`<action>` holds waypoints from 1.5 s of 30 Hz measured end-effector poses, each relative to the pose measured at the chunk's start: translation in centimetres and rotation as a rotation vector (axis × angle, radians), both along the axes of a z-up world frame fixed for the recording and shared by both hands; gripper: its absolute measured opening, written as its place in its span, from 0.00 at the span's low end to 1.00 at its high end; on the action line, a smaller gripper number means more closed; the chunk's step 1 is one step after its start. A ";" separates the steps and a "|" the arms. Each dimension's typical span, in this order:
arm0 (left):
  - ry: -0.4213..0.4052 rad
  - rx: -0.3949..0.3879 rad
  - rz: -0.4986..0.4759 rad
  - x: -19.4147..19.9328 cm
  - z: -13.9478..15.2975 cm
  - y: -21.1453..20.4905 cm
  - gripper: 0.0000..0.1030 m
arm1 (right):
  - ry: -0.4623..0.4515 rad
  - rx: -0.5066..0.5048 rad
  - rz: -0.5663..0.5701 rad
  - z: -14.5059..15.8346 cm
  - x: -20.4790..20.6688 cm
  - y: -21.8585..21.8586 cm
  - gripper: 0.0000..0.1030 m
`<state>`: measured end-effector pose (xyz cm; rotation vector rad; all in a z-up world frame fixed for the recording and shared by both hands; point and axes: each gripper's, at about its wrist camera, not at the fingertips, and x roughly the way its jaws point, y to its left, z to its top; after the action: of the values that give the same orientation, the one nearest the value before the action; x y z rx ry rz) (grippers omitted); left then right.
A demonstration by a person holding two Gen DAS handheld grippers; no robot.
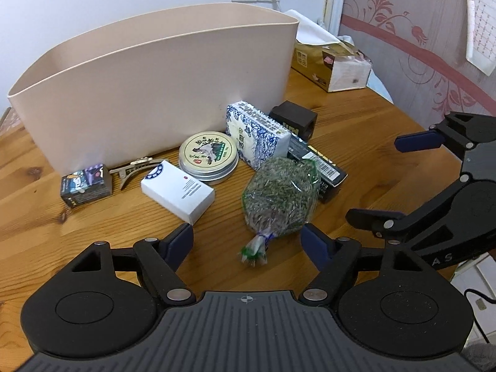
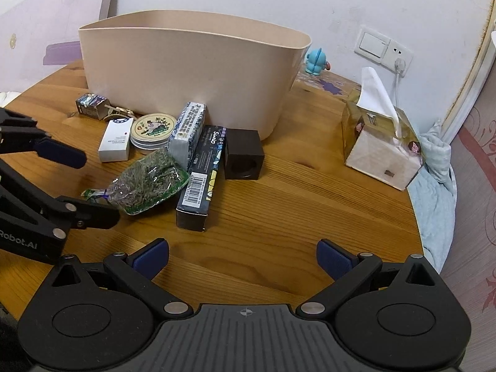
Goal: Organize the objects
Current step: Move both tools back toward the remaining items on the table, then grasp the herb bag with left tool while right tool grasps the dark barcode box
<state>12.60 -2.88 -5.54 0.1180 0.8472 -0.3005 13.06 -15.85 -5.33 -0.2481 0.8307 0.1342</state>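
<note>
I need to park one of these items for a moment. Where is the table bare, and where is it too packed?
Bare wood lies between the black cube and the tissue box, and in front of the long dark box toward the right gripper. Crowded: the strip along the beige bin, from the small printed box past the round tin to the herb bag.

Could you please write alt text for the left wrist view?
The open left hand-held gripper hovers over a wooden table, just short of a bag of dried herbs. Small boxes and a round tin lie before a beige bin.
</note>
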 end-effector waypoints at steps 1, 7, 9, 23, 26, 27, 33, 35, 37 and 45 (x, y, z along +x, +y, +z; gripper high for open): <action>0.004 -0.010 0.000 0.1 0.0 0.0 0.76 | 0.001 -0.008 0.001 -0.1 0.1 0.0 1.00; 0.012 -0.029 -0.014 0.7 -0.2 0.0 0.76 | 0.003 -0.008 0.008 -0.5 0.5 -0.3 0.99; 0.002 -0.031 -0.019 0.7 -0.2 0.0 0.76 | 0.000 -0.003 0.016 -0.6 0.5 -0.4 0.99; 0.005 -0.080 -0.050 2.4 -0.1 -0.5 0.76 | -0.013 0.022 0.086 -0.7 1.3 -0.1 0.95; 0.017 -0.073 -0.039 2.8 -0.4 -0.4 0.73 | -0.010 0.041 0.085 -0.8 1.5 -0.3 0.94; 0.006 -0.055 -0.037 2.8 -0.4 -0.5 0.70 | -0.009 0.048 0.085 -0.8 1.6 -0.3 0.94; -0.014 -0.017 -0.032 2.8 -0.4 -0.1 0.54 | -0.002 0.087 0.073 -0.9 2.0 -0.5 0.87; -0.016 -0.018 -0.029 2.9 -0.4 0.2 0.49 | -0.001 0.101 0.072 -0.8 2.2 -0.4 0.83; -0.018 -0.013 -0.026 2.9 -0.4 0.3 0.43 | -0.003 0.108 0.071 -0.9 2.4 -0.2 0.80; -0.012 -0.019 -0.023 2.9 -0.2 1.0 0.33 | -0.031 0.125 0.071 -0.8 2.7 0.7 0.55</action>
<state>15.47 -1.84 -5.70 0.1118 0.8313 -0.3289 15.76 -15.11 -6.08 -0.1619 0.7803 0.2478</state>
